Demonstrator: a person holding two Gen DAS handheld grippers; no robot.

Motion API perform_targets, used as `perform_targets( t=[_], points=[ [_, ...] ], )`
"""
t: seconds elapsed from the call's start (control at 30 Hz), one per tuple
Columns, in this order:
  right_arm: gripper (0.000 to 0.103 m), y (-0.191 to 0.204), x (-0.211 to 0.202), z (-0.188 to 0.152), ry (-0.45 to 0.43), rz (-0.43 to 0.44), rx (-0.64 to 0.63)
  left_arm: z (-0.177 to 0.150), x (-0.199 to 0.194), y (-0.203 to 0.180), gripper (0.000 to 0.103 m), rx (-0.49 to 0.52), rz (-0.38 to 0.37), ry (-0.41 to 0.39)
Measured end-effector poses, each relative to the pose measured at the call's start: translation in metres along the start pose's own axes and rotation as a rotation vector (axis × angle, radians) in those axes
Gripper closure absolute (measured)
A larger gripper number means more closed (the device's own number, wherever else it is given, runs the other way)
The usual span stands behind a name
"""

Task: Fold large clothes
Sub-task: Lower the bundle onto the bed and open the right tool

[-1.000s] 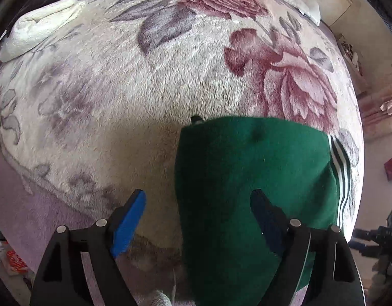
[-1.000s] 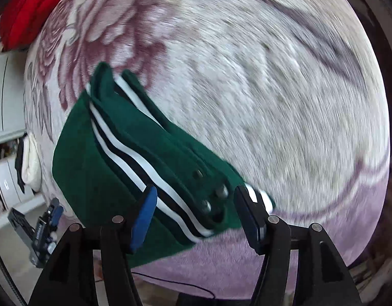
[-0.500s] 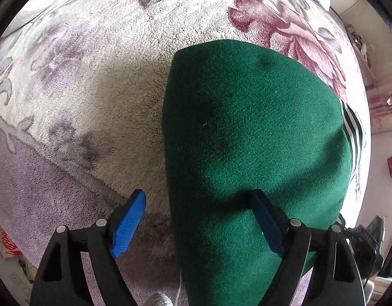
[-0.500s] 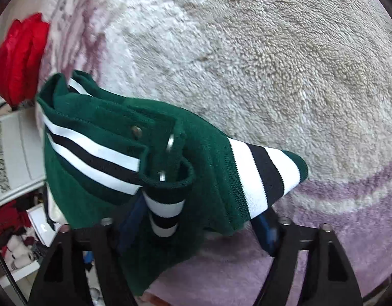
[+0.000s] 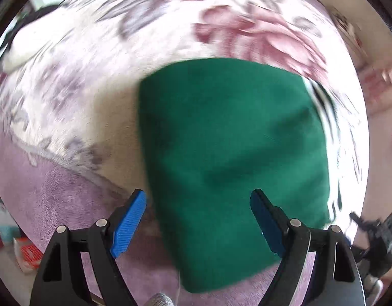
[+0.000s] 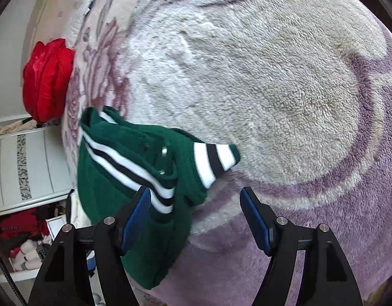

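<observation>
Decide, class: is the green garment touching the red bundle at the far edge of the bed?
Apart. The right wrist view shows the green garment lying nearer the camera, with a strip of floral blanket between it and the red bundle.

Words to read: none in either view.
Soft green folded top with white and black stripes (image 6: 134,158): no letters or numbers on it.
Fluffy cream and purple flower blanket (image 6: 272,89): only flower shapes and purple bands, no writing.
Red and white packet (image 5: 30,255), lower left of the left wrist view: there may be print on it, but it is too blurred to read.
White cupboard door with a grey patterned strip (image 6: 25,168), left side of the right wrist view: a pattern, not letters.
</observation>
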State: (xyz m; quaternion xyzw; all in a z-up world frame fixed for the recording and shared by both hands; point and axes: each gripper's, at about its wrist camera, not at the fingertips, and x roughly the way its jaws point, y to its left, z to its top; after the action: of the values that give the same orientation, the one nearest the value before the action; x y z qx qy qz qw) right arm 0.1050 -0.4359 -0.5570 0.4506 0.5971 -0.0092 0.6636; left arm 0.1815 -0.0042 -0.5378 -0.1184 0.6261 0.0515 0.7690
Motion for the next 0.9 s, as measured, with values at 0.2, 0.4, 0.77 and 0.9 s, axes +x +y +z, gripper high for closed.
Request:
perform_targets(
  t=[0.2, 0.4, 0.77, 0.9],
  points=[
    [0.029, 0.012, 0.013, 0.015, 0.04, 0.071, -0.025, -0.017, 0.04, -0.081, 0.02, 0.188, 0.096, 0.056],
    [0.094, 0.034, 0.033, 0.015, -0.014, -0.077, -0.094, -0.024, 0.063, -0.092, 0.019, 0.234, 0.139, 0.079],
    [0.088, 0.032, 0.027, 0.025, 0.154, -0.191, -0.124, -0.018, 0.042, -0.06, 0.019, 0.158, 0.115, 0.081],
    [0.016, 0.05, 0.007, 0.048, 0.223, -0.194, -0.263, -0.009, 0.0, 0.006, 0.02, -0.007, 0.021, -0.013]
  ],
)
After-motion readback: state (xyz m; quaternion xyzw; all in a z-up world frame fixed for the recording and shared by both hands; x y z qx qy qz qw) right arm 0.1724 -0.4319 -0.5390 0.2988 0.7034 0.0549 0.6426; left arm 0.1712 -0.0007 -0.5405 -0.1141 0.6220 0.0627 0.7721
